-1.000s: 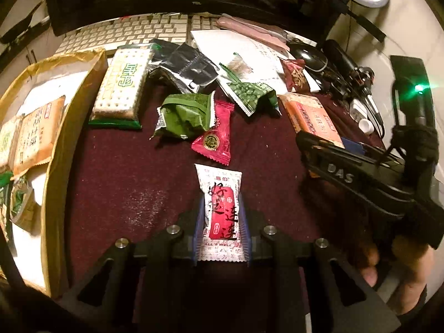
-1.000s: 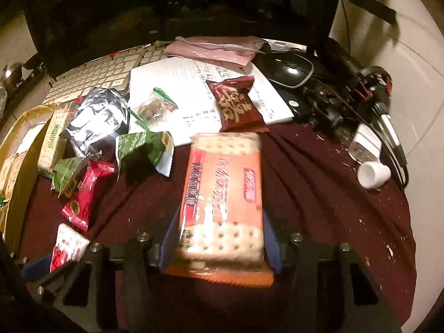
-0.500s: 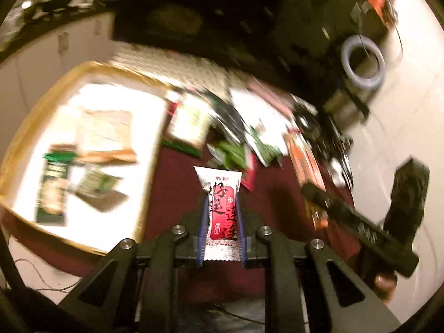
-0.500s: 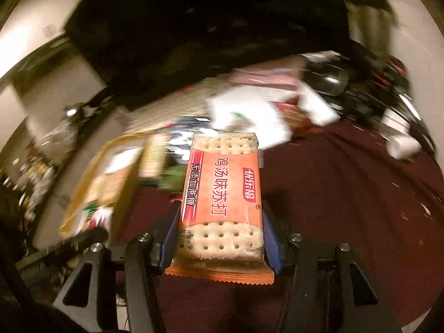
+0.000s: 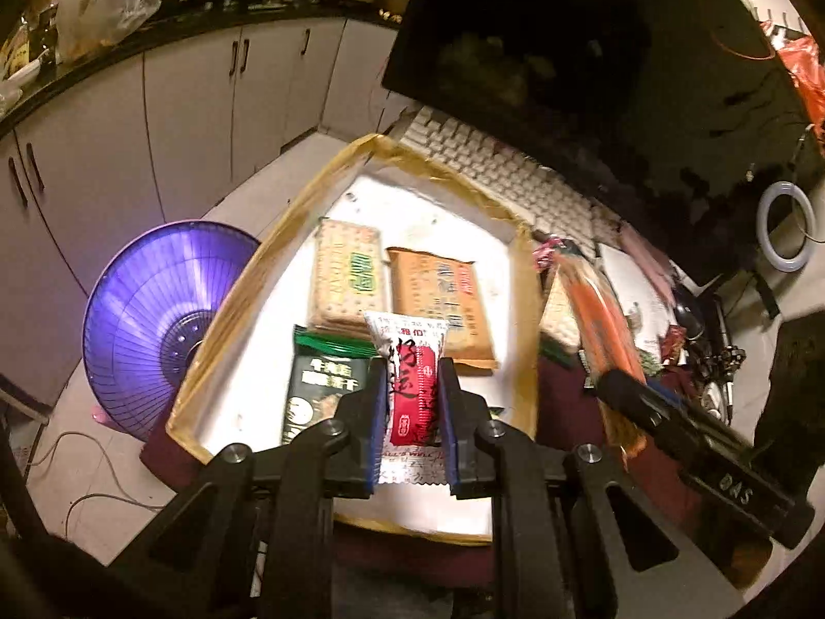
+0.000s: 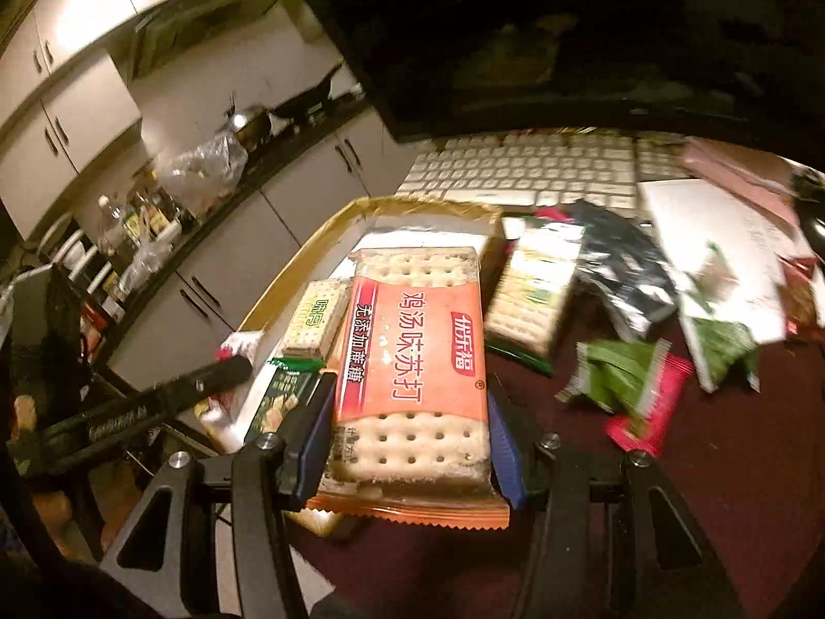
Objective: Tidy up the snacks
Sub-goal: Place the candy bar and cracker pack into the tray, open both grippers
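Note:
My left gripper is shut on a small red-and-white candy packet and holds it above the gold-rimmed white tray. The tray holds a green-label cracker pack, an orange cracker pack and a dark green packet. My right gripper is shut on an orange soda-cracker pack, held at the tray's right edge. It also shows in the left wrist view. The left gripper shows at the left of the right wrist view.
Loose snacks lie on the maroon cloth: a cracker pack, a silver bag, green packets and a red candy. A keyboard, monitor and papers stand behind. A purple heater dish sits on the floor at left.
Both grippers have lifted and swung left with their packets, from over the maroon cloth to the tray. The candy packet is now over the tray's contents.

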{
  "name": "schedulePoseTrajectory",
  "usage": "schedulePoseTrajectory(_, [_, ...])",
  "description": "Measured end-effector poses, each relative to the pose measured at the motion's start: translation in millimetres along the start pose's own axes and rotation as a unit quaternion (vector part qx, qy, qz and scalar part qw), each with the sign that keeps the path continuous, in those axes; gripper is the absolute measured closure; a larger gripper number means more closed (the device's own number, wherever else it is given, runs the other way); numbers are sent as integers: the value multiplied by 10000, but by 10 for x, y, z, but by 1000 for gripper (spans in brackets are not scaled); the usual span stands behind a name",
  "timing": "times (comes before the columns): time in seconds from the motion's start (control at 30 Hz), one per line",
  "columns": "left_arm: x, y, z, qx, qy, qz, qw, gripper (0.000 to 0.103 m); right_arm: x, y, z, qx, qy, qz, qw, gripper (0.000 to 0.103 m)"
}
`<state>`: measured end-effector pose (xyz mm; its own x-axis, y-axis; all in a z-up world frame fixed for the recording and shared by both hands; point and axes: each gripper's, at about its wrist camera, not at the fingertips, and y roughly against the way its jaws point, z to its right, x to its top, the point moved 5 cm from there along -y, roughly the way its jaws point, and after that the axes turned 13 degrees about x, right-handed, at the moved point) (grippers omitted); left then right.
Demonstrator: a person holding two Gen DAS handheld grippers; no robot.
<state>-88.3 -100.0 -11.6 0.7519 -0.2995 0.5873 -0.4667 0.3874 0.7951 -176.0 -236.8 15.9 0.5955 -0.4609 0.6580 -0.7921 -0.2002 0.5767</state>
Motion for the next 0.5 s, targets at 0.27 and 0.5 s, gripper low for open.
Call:
schedulePoseTrajectory(0.27, [92,-244,-97,237,-152,-241,9993,83,164,-521,-137,-21,140,-367,9992,50])
schedulePoseTrajectory(0.5, [58,-399,-129,402,-350,-471,9975,81,103,-732,-83,-135,135,-562,9982,49])
